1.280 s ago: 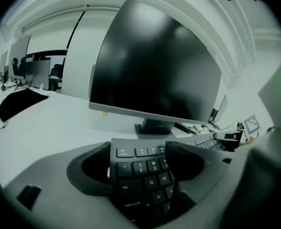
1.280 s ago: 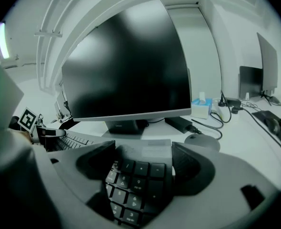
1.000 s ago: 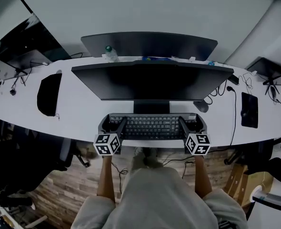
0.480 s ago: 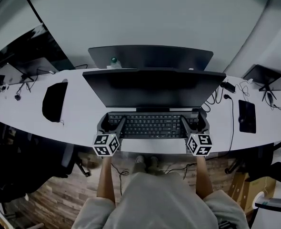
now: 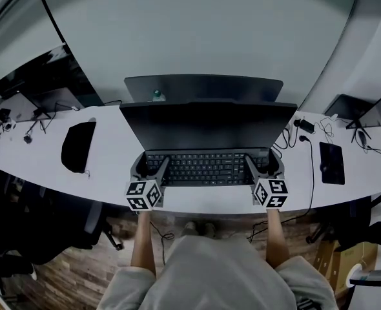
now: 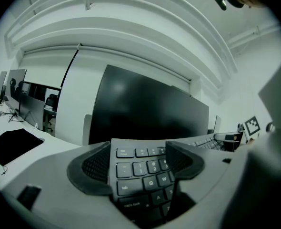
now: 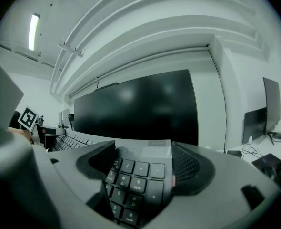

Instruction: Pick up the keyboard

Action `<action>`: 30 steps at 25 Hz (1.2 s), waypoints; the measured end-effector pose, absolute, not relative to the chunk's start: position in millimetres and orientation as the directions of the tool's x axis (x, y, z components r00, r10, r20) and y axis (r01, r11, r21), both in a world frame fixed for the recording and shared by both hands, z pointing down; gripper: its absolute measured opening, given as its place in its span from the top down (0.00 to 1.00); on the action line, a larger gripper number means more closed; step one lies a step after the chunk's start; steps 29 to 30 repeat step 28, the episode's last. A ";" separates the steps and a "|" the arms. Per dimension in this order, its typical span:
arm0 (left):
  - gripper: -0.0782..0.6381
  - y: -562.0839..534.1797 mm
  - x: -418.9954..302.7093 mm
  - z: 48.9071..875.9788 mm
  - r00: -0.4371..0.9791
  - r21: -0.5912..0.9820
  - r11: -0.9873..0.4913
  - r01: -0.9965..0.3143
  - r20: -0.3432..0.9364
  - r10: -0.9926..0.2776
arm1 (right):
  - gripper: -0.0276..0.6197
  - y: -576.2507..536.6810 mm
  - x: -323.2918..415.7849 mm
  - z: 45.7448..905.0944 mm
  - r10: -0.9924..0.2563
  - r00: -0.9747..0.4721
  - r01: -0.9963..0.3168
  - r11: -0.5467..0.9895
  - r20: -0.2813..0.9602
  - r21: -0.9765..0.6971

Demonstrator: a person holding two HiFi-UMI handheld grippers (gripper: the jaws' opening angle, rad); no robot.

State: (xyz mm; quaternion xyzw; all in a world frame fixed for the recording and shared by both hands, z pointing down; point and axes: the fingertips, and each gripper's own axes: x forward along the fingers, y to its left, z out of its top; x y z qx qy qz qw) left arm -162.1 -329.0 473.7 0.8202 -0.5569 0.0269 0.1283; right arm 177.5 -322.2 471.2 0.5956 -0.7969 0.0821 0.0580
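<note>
A dark full-size keyboard [image 5: 206, 168] hangs level above the white desk [image 5: 113, 187], in front of the big monitor [image 5: 206, 124]. My left gripper [image 5: 150, 165] is shut on its left end: in the left gripper view the esc and tab keys of the keyboard [image 6: 143, 168] sit between the two pads [image 6: 95, 168]. My right gripper [image 5: 263, 165] is shut on the right end, where the number-pad end of the keyboard [image 7: 138, 175] fills the gap between the jaws. The monitor stand is hidden behind the keyboard.
A black pad [image 5: 77, 146] lies on the desk at the left. A dark mat [image 5: 331, 163] and cables [image 5: 300, 134] lie at the right. A second monitor [image 5: 203, 86] and a bottle [image 5: 156, 95] stand behind the main screen. More screens stand at both far ends.
Both grippers have risen together with the keyboard between them. It has left the desk surface and now covers the monitor stand, close under the screen's lower edge.
</note>
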 end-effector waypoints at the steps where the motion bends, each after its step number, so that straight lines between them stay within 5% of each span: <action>1: 0.42 -329.1 -161.8 470.7 0.379 0.179 -0.348 -0.920 0.180 -0.908 | 0.41 -322.0 177.7 468.2 -0.941 -0.283 -0.959 0.277 0.183 -0.061; 30: 0.42 -332.0 -154.9 471.4 0.384 0.187 -0.352 -0.917 0.181 -0.905 | 0.41 -323.5 184.7 468.3 -0.942 -0.282 -0.959 0.276 0.181 -0.057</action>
